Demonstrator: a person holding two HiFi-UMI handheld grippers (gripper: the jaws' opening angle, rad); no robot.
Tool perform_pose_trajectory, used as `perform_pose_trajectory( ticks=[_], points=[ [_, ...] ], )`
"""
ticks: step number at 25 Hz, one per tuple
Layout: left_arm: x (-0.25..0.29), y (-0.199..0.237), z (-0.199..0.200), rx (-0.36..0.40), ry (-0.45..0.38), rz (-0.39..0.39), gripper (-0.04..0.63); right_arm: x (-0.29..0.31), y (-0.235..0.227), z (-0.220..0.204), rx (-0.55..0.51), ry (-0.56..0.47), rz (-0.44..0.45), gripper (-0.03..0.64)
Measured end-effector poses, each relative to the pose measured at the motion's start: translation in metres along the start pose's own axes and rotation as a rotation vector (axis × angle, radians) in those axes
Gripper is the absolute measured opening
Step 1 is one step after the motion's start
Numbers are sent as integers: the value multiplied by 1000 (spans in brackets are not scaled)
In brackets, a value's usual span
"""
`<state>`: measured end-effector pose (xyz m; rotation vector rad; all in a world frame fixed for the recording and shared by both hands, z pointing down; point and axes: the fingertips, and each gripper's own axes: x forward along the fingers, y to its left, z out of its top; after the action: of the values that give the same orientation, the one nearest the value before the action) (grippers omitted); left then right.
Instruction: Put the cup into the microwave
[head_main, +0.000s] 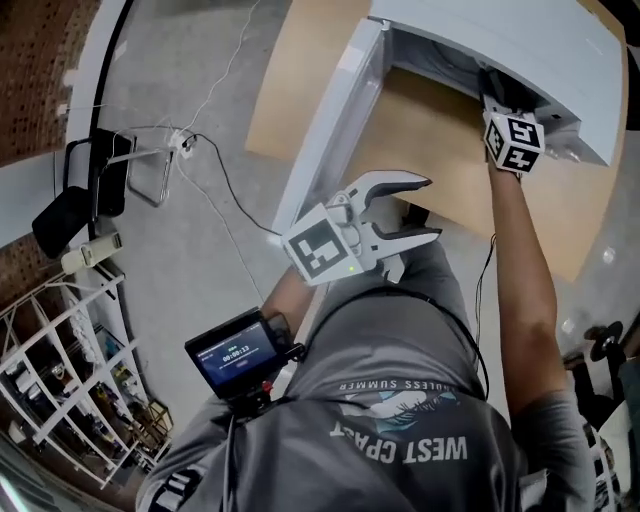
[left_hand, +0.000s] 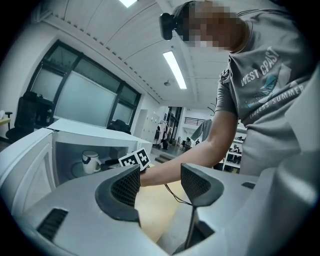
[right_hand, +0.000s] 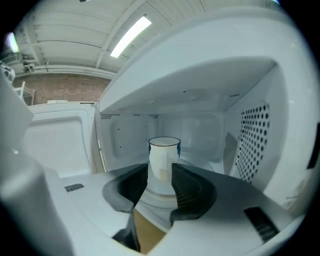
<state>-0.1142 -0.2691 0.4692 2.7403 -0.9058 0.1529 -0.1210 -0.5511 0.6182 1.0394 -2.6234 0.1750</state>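
The white cup (right_hand: 164, 160) with a dark rim stands upright on the turntable inside the open white microwave (head_main: 520, 50). Its handle faces my right gripper (right_hand: 160, 175). That gripper reaches into the cavity, its jaws a narrow gap apart on either side of the handle, and the pads do not press on it. In the head view only its marker cube (head_main: 514, 140) shows at the microwave's mouth. My left gripper (head_main: 432, 208) hangs open and empty before the person's body. From the left gripper view the cup (left_hand: 90, 162) shows inside the microwave (left_hand: 75, 132).
The microwave's door (head_main: 330, 120) stands swung open to the left over the wooden table (head_main: 420, 130). Cables and a power strip (head_main: 180, 140) lie on the grey floor at left. A wire rack (head_main: 60, 380) stands at the lower left.
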Motion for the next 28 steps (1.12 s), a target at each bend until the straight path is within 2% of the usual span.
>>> perform_pose_trajectory(
  ticks=[6,8,11,16,28],
  points=[
    [7,-9,7,1,-33,-11,270,-39,-5,2,25,-20,-8,135],
    [6,-16,14,11,-38,-19,270,-60,-4,11,33,-38,-2,53],
    [0,-29,25,30,-43,-31,270,-93,6,28,48,-61,19,20],
    [-8,-53,38,67,-51,-48,267,-142,29,62,44,-101,80,18],
    [-16,-113,66,162,-67,-70,261,-275,85,138,-61,-176,223,18]
  ],
)
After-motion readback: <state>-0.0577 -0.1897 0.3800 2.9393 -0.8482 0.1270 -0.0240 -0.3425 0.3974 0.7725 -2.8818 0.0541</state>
